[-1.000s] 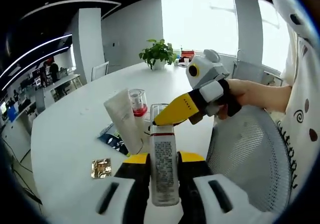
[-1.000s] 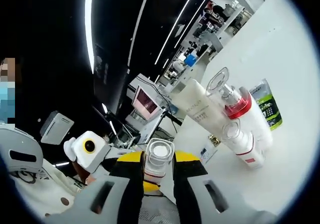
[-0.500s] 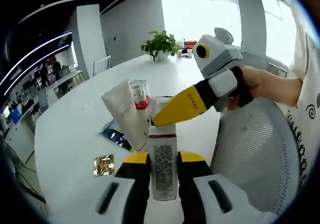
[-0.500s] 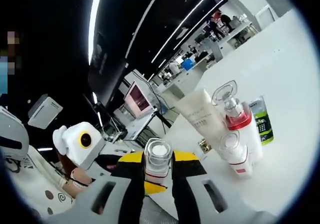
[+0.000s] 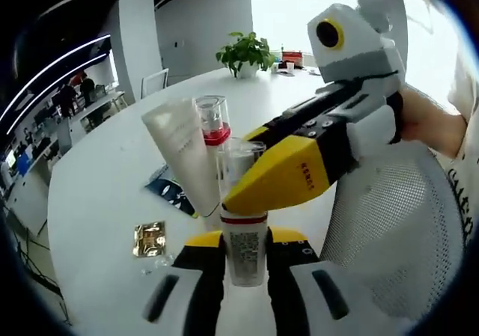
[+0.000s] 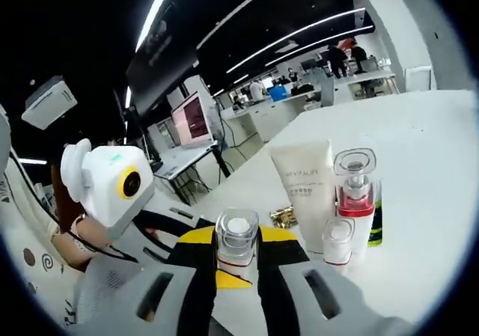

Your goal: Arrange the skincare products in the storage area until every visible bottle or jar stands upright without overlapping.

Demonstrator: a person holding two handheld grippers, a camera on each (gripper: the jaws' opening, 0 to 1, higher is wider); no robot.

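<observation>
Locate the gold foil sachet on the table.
In the left gripper view the gold foil sachet lies flat on the white table, lower left, beside the white tube and dark packet.

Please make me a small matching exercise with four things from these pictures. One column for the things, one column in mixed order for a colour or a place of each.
Things:
1. white tube
2. pump bottle
3. gold sachet
4. potted plant

Descriptions:
A. lies flat on the table
B. stands far back on the table
C. wears a red collar under a clear cap
D. stands cap down, printed with grey lettering

Pairs: 1-D, 2-C, 3-A, 4-B
</observation>
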